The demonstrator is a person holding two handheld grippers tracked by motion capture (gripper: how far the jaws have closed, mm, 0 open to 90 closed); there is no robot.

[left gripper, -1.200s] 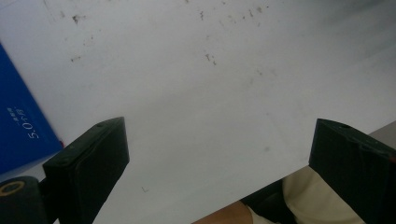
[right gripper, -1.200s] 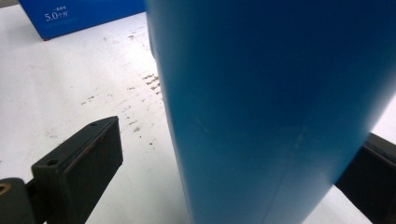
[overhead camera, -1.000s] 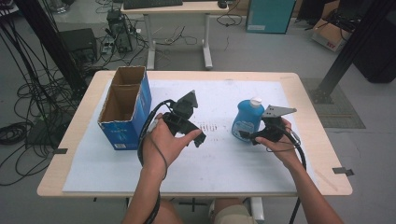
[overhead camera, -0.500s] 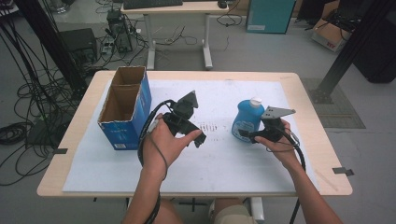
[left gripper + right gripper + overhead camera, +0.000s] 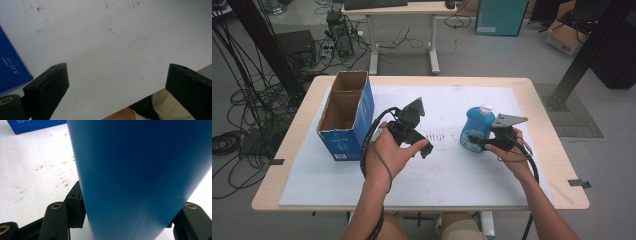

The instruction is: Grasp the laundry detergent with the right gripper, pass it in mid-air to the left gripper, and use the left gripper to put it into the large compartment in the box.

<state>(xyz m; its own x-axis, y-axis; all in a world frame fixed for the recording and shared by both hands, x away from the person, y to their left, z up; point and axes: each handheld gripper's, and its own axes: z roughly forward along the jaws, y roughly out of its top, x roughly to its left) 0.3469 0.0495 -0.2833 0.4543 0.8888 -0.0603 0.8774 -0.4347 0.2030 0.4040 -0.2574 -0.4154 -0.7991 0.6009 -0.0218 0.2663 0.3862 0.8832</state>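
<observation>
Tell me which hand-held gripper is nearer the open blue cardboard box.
Left. The left hand-held gripper hangs over the white sheet just right of the blue cardboard box, jaws open. The right hand-held gripper is farther right, jaws on either side of the blue bottle.

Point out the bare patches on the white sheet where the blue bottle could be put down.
Widest bare stretch: the near strip of the white sheet, between the two forearms and the table's front edge. Also bare: the far band behind the blue bottle and the left gripper. Crowded: the left side by the open cardboard box, and around the right gripper clamping the bottle.
</observation>
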